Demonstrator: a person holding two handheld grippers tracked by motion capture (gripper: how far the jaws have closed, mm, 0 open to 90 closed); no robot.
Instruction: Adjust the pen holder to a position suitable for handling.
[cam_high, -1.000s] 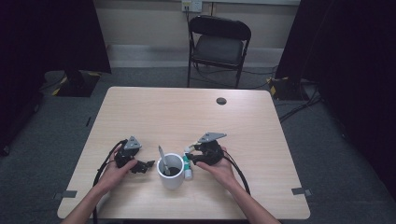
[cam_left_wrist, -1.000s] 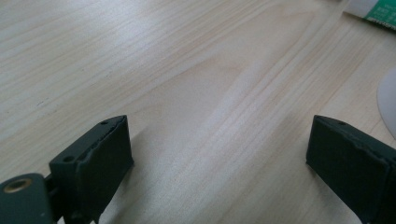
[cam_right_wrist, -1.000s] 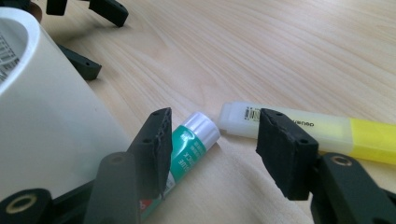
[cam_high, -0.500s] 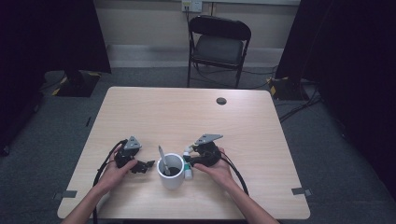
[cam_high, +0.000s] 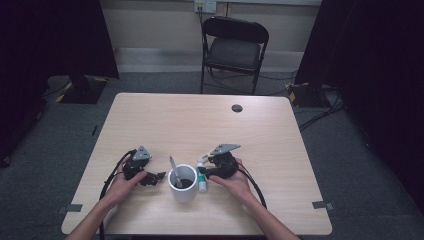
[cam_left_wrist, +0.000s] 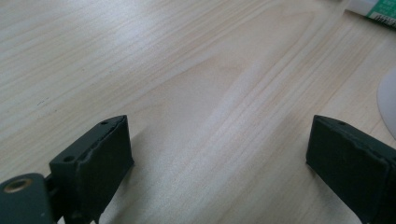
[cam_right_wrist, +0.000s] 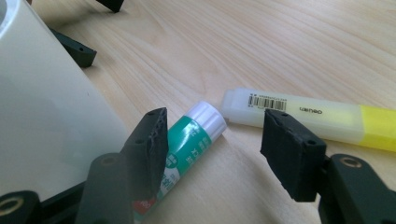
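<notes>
On the wooden table (cam_high: 210, 125) a white cup (cam_high: 183, 184) stands with a pen (cam_high: 173, 171) inside it. The right gripper (cam_right_wrist: 212, 142) has just been opening its jaws; the green glue stick (cam_right_wrist: 184, 147) lies flat between them, beside the cup, with no clear pressing. A yellow highlighter (cam_right_wrist: 308, 116) lies just beyond. The left gripper (cam_left_wrist: 219, 158) rests wide open, holding nothing.

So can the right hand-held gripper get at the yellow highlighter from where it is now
Probably yes. The right hand-held gripper stands open over the green glue stick, and the yellow highlighter lies just beyond on bare table. Nothing lies across it; the white cup is off to the side.
</notes>
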